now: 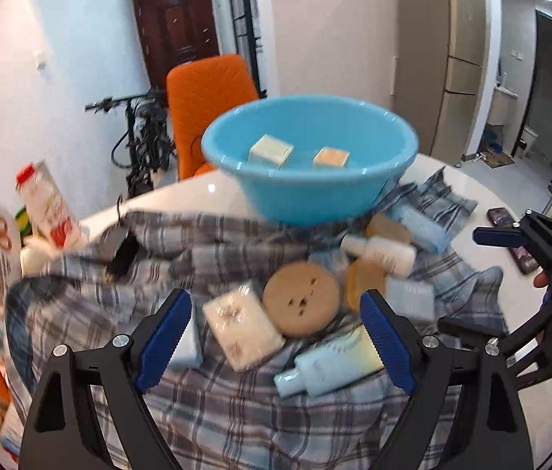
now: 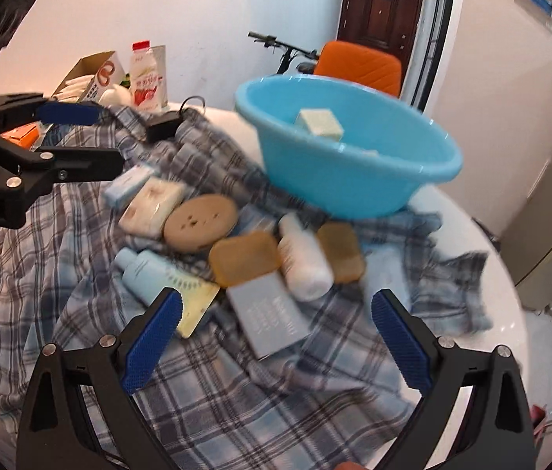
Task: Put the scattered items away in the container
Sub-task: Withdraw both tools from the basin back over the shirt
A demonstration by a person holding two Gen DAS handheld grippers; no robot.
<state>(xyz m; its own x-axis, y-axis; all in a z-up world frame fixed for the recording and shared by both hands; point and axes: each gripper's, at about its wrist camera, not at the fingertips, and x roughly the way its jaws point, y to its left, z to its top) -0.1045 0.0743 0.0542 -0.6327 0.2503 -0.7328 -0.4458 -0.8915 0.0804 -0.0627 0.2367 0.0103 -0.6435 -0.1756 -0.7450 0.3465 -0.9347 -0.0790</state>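
Left wrist view: the left gripper [image 1: 276, 337], jaws spread and empty, frames a wrapped white soap bar [image 1: 242, 325] at lower centre; the round blue plastic basin [image 1: 327, 196] sits above.

Right wrist view: the right gripper [image 2: 276, 340], jaws also spread, nears a grey flat box [image 2: 270, 319] (crowded neighbours could get nudged off the pile).

A blue plastic basin [image 1: 309, 164] is sitting at the far side of a crumpled grey plaid cloth [image 1: 217, 411], with two small boxes [image 1: 271, 150] lying inside it. In front of the basin, a round tan disc [image 1: 300, 297] is lying between a wrapped white bar [image 1: 242, 323] on its left and a white bottle [image 1: 381, 252] on its right.
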